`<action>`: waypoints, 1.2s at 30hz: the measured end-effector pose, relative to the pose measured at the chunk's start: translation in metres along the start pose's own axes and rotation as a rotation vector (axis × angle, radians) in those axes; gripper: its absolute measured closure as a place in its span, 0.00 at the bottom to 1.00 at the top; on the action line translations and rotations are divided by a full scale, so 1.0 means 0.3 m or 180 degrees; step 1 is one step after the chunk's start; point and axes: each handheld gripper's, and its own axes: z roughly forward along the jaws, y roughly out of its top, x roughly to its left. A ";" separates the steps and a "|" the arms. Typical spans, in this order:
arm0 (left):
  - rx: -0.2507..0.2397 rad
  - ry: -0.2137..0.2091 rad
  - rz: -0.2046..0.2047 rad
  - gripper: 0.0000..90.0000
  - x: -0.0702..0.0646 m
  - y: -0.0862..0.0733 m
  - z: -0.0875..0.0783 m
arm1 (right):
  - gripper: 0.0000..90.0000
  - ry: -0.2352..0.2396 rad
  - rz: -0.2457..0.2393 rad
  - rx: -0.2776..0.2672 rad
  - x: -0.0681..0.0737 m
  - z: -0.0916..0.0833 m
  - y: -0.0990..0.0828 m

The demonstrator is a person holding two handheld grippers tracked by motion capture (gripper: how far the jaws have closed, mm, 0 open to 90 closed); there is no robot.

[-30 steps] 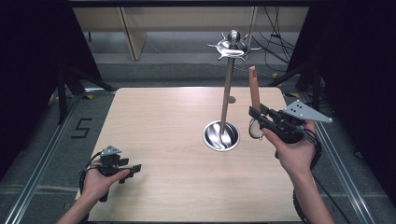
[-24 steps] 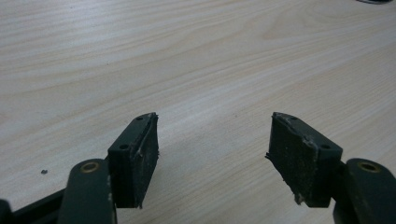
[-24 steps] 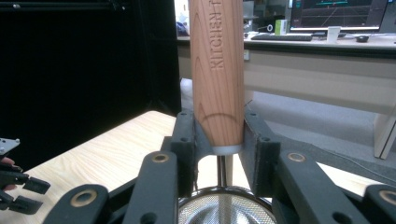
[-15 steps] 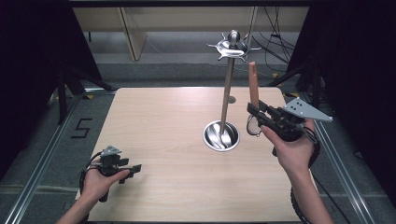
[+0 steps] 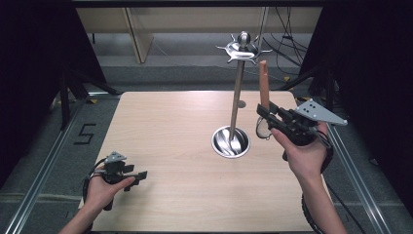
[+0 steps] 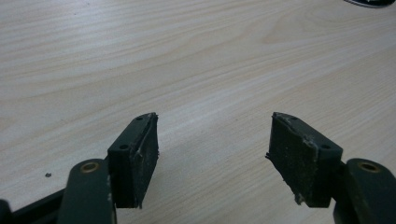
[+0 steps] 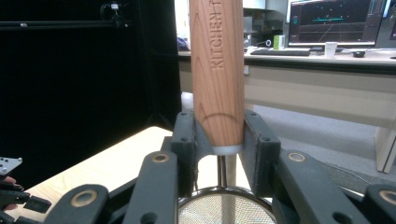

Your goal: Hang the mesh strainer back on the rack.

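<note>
- While my right gripper is clamped on the strainer at its wooden handle's base, handle upright, mesh hangs below the jaws.
- Metal stand just left of it.
- Left gripper spread wide, nothing in it, low over table.

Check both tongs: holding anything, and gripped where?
Right tongs grip a small mesh strainer by the lower end of its wooden handle, near the metal collar. Left tongs are open, holding nothing.
</note>
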 end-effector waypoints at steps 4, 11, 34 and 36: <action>-0.0022 -0.0003 0.0004 0.36 0.000 0.000 -0.001 | 0.78 0.0011 -0.0009 -0.0057 0.004 0.010 0.004; -0.0115 -0.0022 -0.0101 0.36 -0.007 0.001 0.004 | 0.78 0.0037 0.0033 -0.0060 0.004 0.017 0.003; -0.0158 -0.0035 -0.0128 0.36 -0.005 0.006 0.000 | 0.78 -0.0087 -0.0063 0.0002 0.008 0.047 0.022; -0.0174 -0.0028 -0.0131 0.36 -0.005 0.003 0.001 | 0.78 -0.0133 -0.0072 0.0020 0.011 0.051 0.024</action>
